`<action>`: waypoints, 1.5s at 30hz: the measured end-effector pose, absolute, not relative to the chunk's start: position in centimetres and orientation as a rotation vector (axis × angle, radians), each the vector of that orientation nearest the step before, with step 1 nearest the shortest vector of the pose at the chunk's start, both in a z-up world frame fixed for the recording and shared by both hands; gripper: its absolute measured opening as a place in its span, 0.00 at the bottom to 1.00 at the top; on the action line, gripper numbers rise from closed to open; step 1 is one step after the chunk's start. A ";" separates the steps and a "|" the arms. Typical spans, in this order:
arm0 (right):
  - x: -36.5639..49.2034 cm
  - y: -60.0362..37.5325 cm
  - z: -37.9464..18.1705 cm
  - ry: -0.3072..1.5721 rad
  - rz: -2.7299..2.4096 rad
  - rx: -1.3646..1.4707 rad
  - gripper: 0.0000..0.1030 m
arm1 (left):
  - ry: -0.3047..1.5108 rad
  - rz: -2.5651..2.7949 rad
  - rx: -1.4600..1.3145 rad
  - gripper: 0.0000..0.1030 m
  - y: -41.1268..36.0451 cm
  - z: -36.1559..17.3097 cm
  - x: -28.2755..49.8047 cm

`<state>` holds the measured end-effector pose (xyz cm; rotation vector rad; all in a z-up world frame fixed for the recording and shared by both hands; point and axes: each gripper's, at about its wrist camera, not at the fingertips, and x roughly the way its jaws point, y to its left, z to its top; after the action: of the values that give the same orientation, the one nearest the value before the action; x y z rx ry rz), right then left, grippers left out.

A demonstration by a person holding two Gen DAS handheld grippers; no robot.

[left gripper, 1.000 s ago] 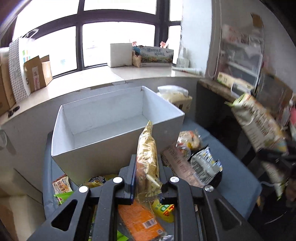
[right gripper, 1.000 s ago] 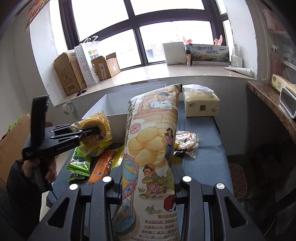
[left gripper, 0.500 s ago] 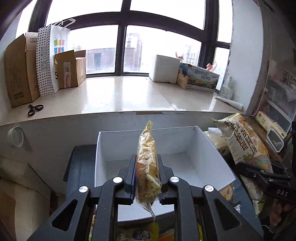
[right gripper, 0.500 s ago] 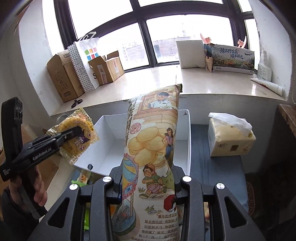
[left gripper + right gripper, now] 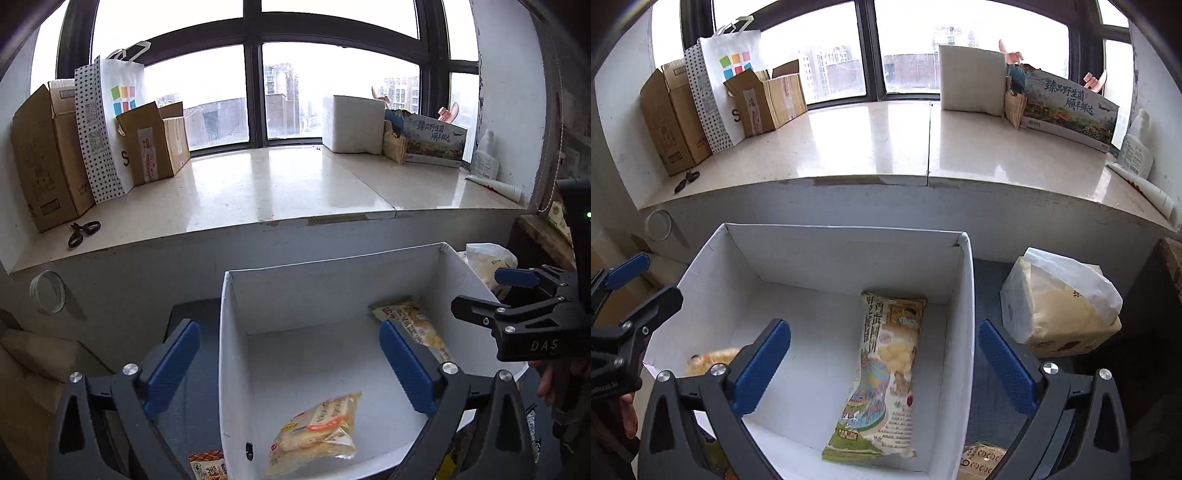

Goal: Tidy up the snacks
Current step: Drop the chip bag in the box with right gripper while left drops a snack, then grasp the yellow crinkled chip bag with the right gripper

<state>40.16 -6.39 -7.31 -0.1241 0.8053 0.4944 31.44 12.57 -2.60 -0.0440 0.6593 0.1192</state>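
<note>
Left gripper [image 5: 288, 360]: jaws spread wide and empty, poised over the near left corner of the white box [image 5: 332, 280]; one blue pad [image 5: 173, 365] lies outside the left wall, the other inside.
Right gripper [image 5: 884, 363]: jaws likewise wide apart, holding nothing, straddling the right wall of the box.
Long chip bag [image 5: 882, 376]: flat on the box floor along the right wall, lengthwise front to back.
Small cracker packet [image 5: 317, 432]: flat on the box floor near the front left corner, apart from the chip bag.
Loose snacks: an orange-labelled packet [image 5: 208, 463] just outside the front wall; another packet [image 5: 982, 456] at the front right corner.
Tissue pack [image 5: 1060, 306]: right of the box, on the dark blue surface.
Windowsill [image 5: 923, 147]: behind the box, carrying cardboard boxes [image 5: 672, 118], a dotted paper bag [image 5: 720, 81] and scissors [image 5: 83, 232].
</note>
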 end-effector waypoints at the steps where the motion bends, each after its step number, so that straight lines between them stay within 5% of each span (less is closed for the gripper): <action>1: 40.1 -6.6 -6.8 0.787 0.490 -0.114 1.00 | 0.653 0.104 -0.053 1.00 12.5 -2.3 31.1; 13: 34.5 -8.4 -1.7 0.631 0.588 -0.090 1.00 | 0.641 0.096 -0.088 1.00 10.8 0.4 27.1; 24: 24.1 -13.6 1.0 0.557 0.787 0.025 1.00 | 0.510 0.024 -0.215 1.00 8.9 2.9 15.1; 37: 16.5 -16.5 -8.8 0.729 0.759 0.107 1.00 | 0.571 0.037 -0.157 1.00 7.8 -1.2 5.0; 45: 18.9 -6.4 -11.7 0.806 0.892 0.061 1.00 | 0.576 0.065 -0.200 1.00 10.2 -2.0 3.1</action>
<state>18.86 -6.41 -11.69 0.0613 0.8065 0.8924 3.15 10.23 -1.96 -0.1999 0.5764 0.0648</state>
